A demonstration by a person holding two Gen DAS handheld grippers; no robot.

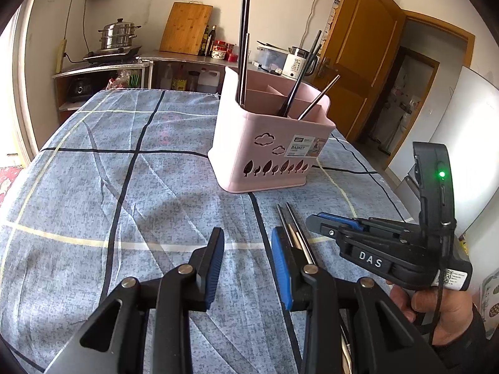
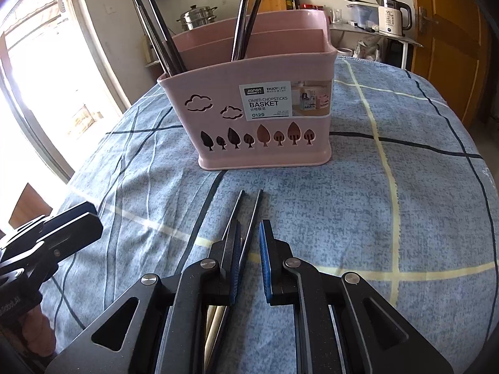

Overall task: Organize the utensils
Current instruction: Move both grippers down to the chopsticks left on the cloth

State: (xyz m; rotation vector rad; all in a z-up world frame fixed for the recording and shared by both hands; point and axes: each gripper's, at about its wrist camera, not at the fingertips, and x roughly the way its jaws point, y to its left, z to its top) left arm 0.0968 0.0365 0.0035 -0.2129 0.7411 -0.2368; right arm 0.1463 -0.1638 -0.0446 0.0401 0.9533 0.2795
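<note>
A pink divided chopstick basket point(image 1: 268, 155) point(image 2: 259, 124) stands on the blue checked cloth point(image 1: 109, 187), with several dark chopsticks point(image 1: 244, 46) point(image 2: 156, 25) upright in it. Loose chopsticks point(image 1: 296, 221) point(image 2: 238, 205) lie on the cloth in front of it. My left gripper point(image 1: 248, 249) point(image 2: 92, 216) is open and empty, just left of them. My right gripper point(image 2: 251, 246) point(image 1: 313, 221) hovers low over them, its jaws narrowly apart. One dark chopstick point(image 2: 257, 202) shows in the gap, and the pads do not press on it. A hand point(image 1: 436, 308) holds this gripper.
Behind the table a counter holds a steamer pot point(image 1: 118, 34), a wooden cutting board point(image 1: 187, 28), bottles and a white kettle point(image 1: 296, 62) point(image 2: 393, 18). A wooden door point(image 1: 358, 46) stands at the right. A bright window point(image 2: 31, 78) is at the left.
</note>
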